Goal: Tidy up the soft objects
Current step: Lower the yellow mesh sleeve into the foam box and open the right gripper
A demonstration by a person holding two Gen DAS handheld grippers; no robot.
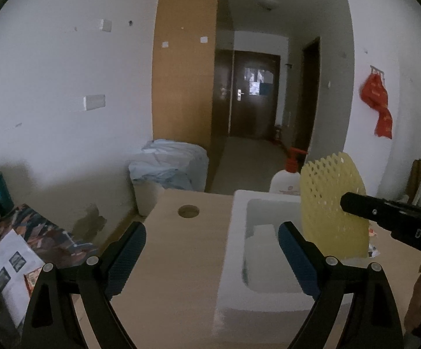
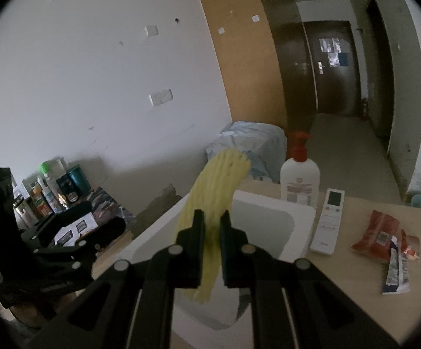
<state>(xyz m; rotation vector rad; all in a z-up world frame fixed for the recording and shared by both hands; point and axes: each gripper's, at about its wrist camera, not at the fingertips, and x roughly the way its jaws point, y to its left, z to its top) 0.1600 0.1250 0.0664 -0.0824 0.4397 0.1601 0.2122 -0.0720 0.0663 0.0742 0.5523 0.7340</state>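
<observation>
Pale wooden worktop (image 1: 181, 250) carrying a white foam tray (image 2: 271, 218) at its far edge. Right gripper (image 2: 211, 232): jaws clamped on a yellow foam mesh sleeve (image 2: 210, 200), held upright above the tray. Left gripper (image 1: 211, 258): jaws wide apart, empty, over the tray's left rim. White pump bottle with red nozzle (image 2: 299, 180) behind the tray; white remote control (image 2: 328, 221) beside it.

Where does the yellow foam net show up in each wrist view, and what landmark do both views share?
Left wrist view: the yellow foam net stands at right of centre, above the white foam box, held by the right gripper entering from the right.
Right wrist view: the net is at centre, pinched between the gripper's fingers.
Shared landmark: the white pump bottle with a red top, behind the box.
</observation>
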